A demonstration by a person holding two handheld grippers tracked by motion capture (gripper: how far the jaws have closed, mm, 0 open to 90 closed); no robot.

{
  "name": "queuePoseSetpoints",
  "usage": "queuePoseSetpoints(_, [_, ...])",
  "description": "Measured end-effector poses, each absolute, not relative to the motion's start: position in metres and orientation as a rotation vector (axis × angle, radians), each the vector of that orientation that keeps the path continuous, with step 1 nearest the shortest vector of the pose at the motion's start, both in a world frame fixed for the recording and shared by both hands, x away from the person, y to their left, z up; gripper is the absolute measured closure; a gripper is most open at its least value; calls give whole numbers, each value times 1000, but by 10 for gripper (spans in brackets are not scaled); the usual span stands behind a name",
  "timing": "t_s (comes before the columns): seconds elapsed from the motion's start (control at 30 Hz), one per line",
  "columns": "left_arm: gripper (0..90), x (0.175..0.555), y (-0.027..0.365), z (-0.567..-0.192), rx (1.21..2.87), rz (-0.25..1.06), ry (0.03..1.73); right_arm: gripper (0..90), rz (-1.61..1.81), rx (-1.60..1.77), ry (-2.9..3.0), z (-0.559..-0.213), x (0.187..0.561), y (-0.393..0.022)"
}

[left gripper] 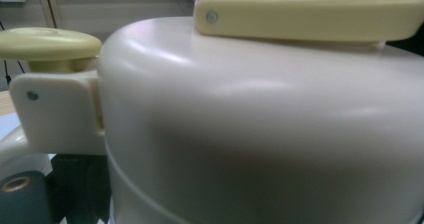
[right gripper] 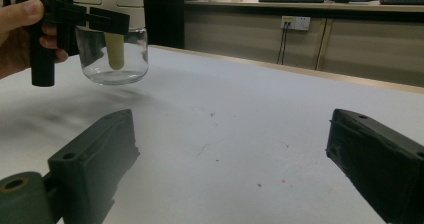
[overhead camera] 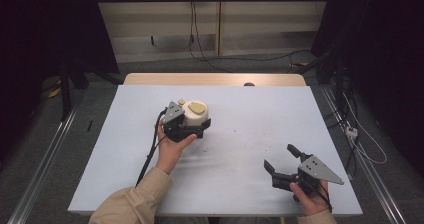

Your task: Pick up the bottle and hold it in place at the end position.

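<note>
The left gripper (overhead camera: 192, 129) is clamped on the jar (overhead camera: 195, 115), its black jaws closed across the cream plastic lid, as the right gripper view confirms. The jar sits directly ahead of this gripper, between its jaws, and appears lifted just clear of the table (overhead camera: 240, 109).

Jar body (right gripper: 114, 56): clear glass, rounded, smooth, with a pale yellow tube hanging inside. Lid (left gripper: 260, 124): glossy cream plastic, domed, with a hinged bracket at one side. Above the lid lies a flat, pale yellow lever (left gripper: 310, 16) with rounded ends and a small metal pin; beside it stands a round yellow knob (left gripper: 47, 44).

The right gripper (overhead camera: 281, 159) is released, jaws spread wide and holding nothing, hovering low over the table. The jar is well apart from it, ahead and to its left.

Table surface: matte, pale blue-grey sheet, with scattered dark specks and faint scuffs ahead of the right gripper. A light wooden edge (overhead camera: 215, 79) shows at the far side.

Room: dark curtains on both sides, beige panelled wall (right gripper: 300, 44) with a socket (right gripper: 295, 22) and hanging cables, grey floor with metal rails.
</note>
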State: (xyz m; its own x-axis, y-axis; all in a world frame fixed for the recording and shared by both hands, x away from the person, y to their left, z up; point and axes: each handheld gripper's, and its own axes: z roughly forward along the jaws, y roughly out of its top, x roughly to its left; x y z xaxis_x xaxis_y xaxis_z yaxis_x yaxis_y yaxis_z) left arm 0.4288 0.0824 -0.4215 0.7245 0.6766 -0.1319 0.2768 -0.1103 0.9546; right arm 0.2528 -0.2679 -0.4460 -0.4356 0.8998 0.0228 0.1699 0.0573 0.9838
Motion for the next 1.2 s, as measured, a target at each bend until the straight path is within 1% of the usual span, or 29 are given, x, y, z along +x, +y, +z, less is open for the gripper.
queuePoseSetpoints(0.5, [62, 436, 76, -425, 1695, 397, 774, 53, 1434, 1086, 1691, -447, 254, -268])
queuePoseSetpoints(0.93, [62, 443, 60, -430, 1705, 379, 759, 54, 1444, 1088, 1688, -447, 254, -269])
queuePoseSetpoints(1.2, [62, 445, 59, -431, 1707, 386, 764, 55, 1445, 1077, 1698, -447, 255, -267])
